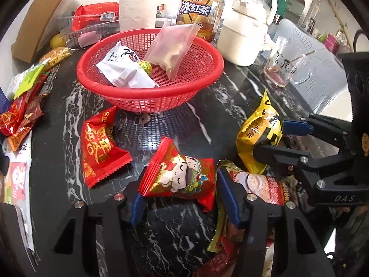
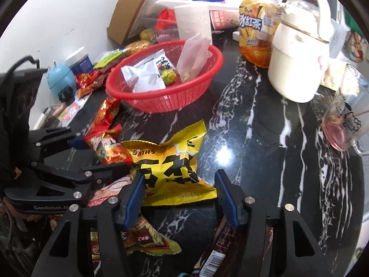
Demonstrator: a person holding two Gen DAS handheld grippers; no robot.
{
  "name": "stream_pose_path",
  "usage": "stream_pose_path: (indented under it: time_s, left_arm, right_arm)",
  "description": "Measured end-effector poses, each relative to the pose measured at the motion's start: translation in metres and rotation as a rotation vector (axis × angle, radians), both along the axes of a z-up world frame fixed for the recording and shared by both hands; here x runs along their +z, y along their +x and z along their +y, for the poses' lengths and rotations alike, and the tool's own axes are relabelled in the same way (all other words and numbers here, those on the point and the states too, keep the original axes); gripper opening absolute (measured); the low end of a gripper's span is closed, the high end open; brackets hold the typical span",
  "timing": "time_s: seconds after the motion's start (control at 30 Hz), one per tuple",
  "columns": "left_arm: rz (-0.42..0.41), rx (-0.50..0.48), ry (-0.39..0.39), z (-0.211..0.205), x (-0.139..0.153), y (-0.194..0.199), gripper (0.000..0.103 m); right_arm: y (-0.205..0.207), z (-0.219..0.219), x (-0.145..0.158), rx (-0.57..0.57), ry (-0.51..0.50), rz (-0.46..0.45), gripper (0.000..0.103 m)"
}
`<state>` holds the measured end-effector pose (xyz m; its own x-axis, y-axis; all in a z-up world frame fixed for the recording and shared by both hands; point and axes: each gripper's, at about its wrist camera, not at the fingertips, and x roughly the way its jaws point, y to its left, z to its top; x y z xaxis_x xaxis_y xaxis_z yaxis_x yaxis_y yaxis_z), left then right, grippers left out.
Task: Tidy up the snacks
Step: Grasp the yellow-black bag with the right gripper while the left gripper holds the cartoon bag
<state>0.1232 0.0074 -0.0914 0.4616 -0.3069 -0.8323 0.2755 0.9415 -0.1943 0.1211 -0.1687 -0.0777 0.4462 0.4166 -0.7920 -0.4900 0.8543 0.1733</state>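
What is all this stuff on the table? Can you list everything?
basket: one, red, centre back of the table
packets in basket: white one, clear pouch, small green-gold sweet
red packets: one with a cartoon figure between the left gripper's fingers, one to its left
yellow packet: one, between the right gripper's fingers
snack pile: several, red and green, left edge
tea bottle: one, orange, behind basket
kettle: one, cream, right of bottle
glass: one, clear, far right
cardboard box: one, brown, back left
table: black marble
left gripper: black, blue pads
right gripper: black, blue pads
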Motion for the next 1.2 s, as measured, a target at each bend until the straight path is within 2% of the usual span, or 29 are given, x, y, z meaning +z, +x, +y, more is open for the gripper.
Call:
stream_pose_path:
  time_s: [0.07,0.23,0.37,0.43,0.5,0.6,0.67,0.77,0.87,1.2]
  left_arm:
    - [-0.001,0.002,-0.022,0.003,0.003,-0.001,0.049]
    - [-0.029,0.0,-0.029,0.006,0.012,-0.003,0.049]
    - [-0.032,-0.025,0.006,0.003,0.009,-0.003,0.049]
    - [-0.018,-0.033,0.014,0.001,0.007,-0.001,0.05]
    - [0.042,-0.049,0.019,-0.002,-0.002,0.003,0.05]
    - [0.015,-0.056,0.07,-0.008,-0.004,0.0,0.055]
    - [-0.005,-0.05,0.054,-0.007,-0.006,-0.002,0.055]
    - [-0.027,-0.043,0.077,-0.009,-0.007,-0.005,0.046]
    - [-0.03,-0.053,0.093,-0.011,-0.006,-0.007,0.045]
    - [-0.069,-0.047,0.066,-0.003,0.013,-0.009,0.045]
  right_arm:
    - [-0.001,-0.002,0.004,-0.016,0.004,-0.01,0.06]
    - [-0.006,-0.006,0.018,-0.037,0.029,-0.031,0.06]
    - [-0.014,-0.004,0.023,-0.035,0.032,-0.043,0.06]
    - [-0.016,-0.004,0.023,-0.034,0.031,-0.043,0.06]
    - [-0.018,-0.004,0.023,-0.035,0.033,-0.035,0.06]
    - [-0.02,-0.005,0.022,-0.034,0.042,-0.023,0.06]
    - [-0.021,-0.006,0.022,-0.036,0.044,-0.021,0.06]
    - [-0.023,-0.007,0.021,-0.036,0.045,-0.018,0.06]
    - [-0.022,-0.006,0.019,-0.032,0.048,-0.015,0.06]
    - [-0.024,-0.007,0.022,-0.034,0.068,-0.016,0.06]
